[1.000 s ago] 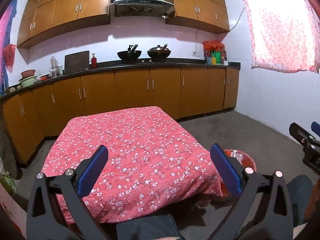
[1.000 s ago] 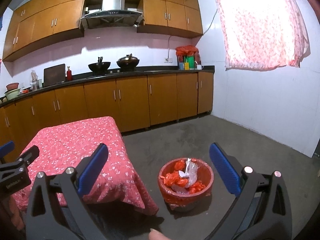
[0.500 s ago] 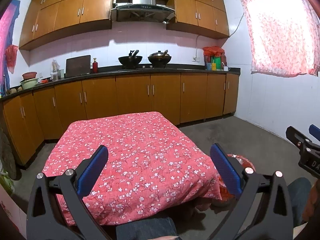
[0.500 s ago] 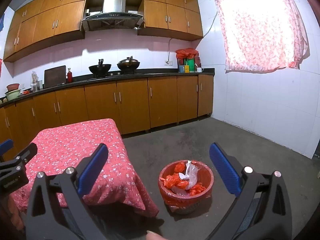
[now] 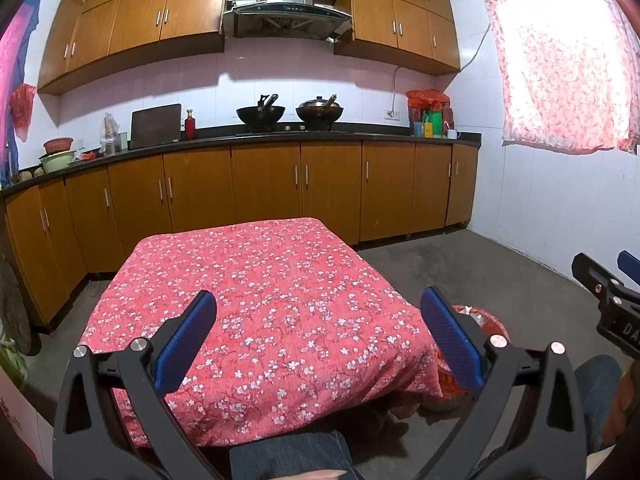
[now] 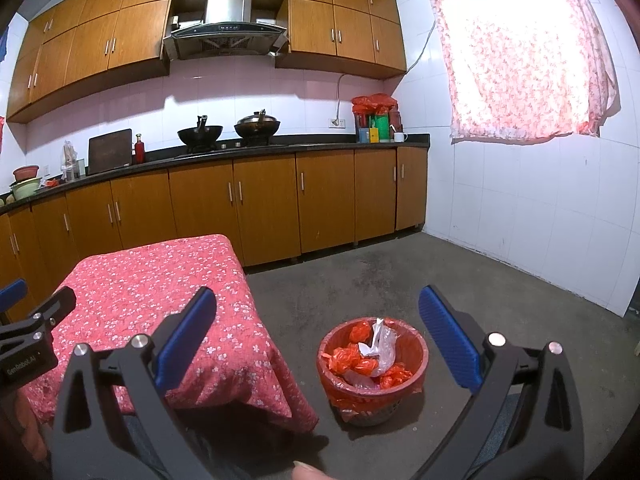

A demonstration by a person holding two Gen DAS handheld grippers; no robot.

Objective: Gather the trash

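Observation:
A red trash bin (image 6: 416,364) lined with a red bag stands on the floor right of the table. It holds crumpled red and white plastic trash (image 6: 378,346). In the left wrist view only its rim (image 5: 486,320) shows behind the table corner. My right gripper (image 6: 318,332) is open and empty, held above and in front of the bin. My left gripper (image 5: 318,332) is open and empty over the near edge of the table (image 5: 280,300), which is covered with a red flowered cloth. No trash shows on the cloth.
Wooden cabinets (image 5: 260,188) and a dark counter with two woks (image 5: 260,114) run along the far wall. A white tiled wall (image 6: 540,220) with a curtained window is on the right. Grey concrete floor (image 6: 380,276) lies between table, bin and cabinets.
Both grippers have tilted up slightly, so table and bin sit lower in view. Both stay open and empty.

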